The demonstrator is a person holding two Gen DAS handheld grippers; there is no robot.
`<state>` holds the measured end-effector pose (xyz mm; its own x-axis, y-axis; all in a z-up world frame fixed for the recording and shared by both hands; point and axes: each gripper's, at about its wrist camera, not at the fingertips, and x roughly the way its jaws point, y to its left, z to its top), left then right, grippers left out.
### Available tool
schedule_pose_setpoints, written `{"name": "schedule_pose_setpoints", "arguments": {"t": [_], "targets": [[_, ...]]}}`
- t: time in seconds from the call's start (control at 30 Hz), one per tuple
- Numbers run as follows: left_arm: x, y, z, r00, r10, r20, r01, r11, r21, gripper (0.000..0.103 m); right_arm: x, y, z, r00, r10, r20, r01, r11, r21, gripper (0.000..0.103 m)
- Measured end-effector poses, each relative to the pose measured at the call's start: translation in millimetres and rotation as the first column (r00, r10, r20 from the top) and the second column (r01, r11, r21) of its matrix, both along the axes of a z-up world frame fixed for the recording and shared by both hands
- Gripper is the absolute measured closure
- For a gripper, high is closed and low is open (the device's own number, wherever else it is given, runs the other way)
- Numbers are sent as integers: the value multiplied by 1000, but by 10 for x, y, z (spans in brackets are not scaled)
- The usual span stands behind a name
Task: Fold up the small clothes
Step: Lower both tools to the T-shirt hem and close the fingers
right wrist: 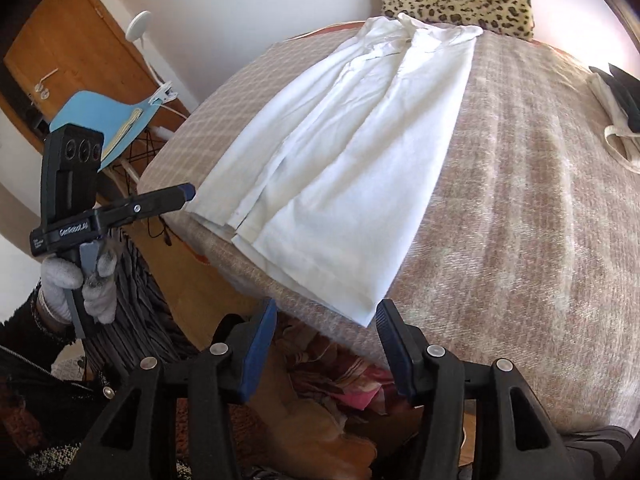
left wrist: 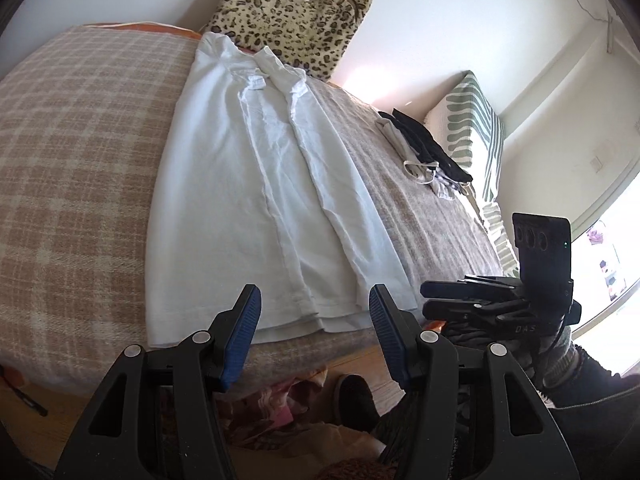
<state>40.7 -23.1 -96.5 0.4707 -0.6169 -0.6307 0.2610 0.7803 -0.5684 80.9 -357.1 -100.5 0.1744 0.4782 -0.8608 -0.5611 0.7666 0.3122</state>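
While both jaws gape empty, white garment (left wrist: pixel 272 184) lies flat, seemingly untouched.

Both wrist views look down close onto the same white shirt (left wrist: pixel 264 184) from the bed's (left wrist: pixel 80 160) foot.

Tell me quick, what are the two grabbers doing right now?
Left gripper: open, holding nothing.
Right gripper: open, holding nothing, by the white shirt's hem.

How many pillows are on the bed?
2. A leopard-print pillow stands at the far end behind the white shirt, and a green-and-white patterned pillow lies along the right edge. Others may be hidden.
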Motion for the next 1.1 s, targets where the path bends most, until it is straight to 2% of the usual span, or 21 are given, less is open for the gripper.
{"name": "schedule_pose_setpoints", "arguments": {"t": [0.07, 0.13, 0.23, 0.3, 0.33, 0.37, 0.43, 0.67, 0.83, 0.9, 0.93, 1.03, 1.1], "targets": [[35, -223, -39, 999, -53, -11, 53, 998, -18, 48, 122, -115, -66, 995, -80, -55, 82, 996, 41, 59], [76, -398, -88, 997, -79, -19, 79, 997, -3, 49, 223, -227, -146, 983, -146, -112, 155, 985, 73, 60], [167, -529, -189, 995, -88, -57, 88, 996, 1, 52, 292, -308, -222, 969, -183, -164, 202, 973, 109, 61], [230, -532, -271, 992, -83, -98, 80, 996, -35, 61, 305, -306, -214, 970, -182, -160, 201, 973, 112, 61], [257, -519, -304, 991, -74, -112, 68, 996, -59, 71, 305, -305, -211, 972, -177, -154, 195, 975, 109, 61], [273, -502, -329, 990, -67, -120, 57, 995, -85, 86, 299, -292, -208, 974, -173, -147, 189, 976, 105, 61], [275, -497, -339, 992, -60, -107, 50, 994, -95, 101, 266, -278, -205, 977, -167, -136, 181, 978, 100, 61], [53, -419, -198, 1000, -9, -3, 9, 999, -37, 101, 233, -75, -164, 979, -159, -126, 170, 982, 85, 61], [106, -430, -406, 998, -14, -66, 11, 999, -52, 101, 323, 40, -163, 983, -147, -113, 157, 985, 77, 61], [103, -440, -385, 998, -20, -55, 18, 999, -35, 101, 332, 165, -150, 987, -132, -95, 137, 989, 53, 78], [96, -447, -362, 998, -26, -50, 25, 999, -24, 100, 326, 236, -157, 989, -115, -91, 118, 993, 29, 103], [70, -451, -232, 998, -40, -41, 41, 999, 24, 90, 306, 285, -161, 992, -97, -85, 98, 995, 7, 103], [120, -419, -75, 999, -44, 0, 44, 998, 46, 88, 287, 270, -104, 993, -95, -68, 95, 995, 9, 103]]}}
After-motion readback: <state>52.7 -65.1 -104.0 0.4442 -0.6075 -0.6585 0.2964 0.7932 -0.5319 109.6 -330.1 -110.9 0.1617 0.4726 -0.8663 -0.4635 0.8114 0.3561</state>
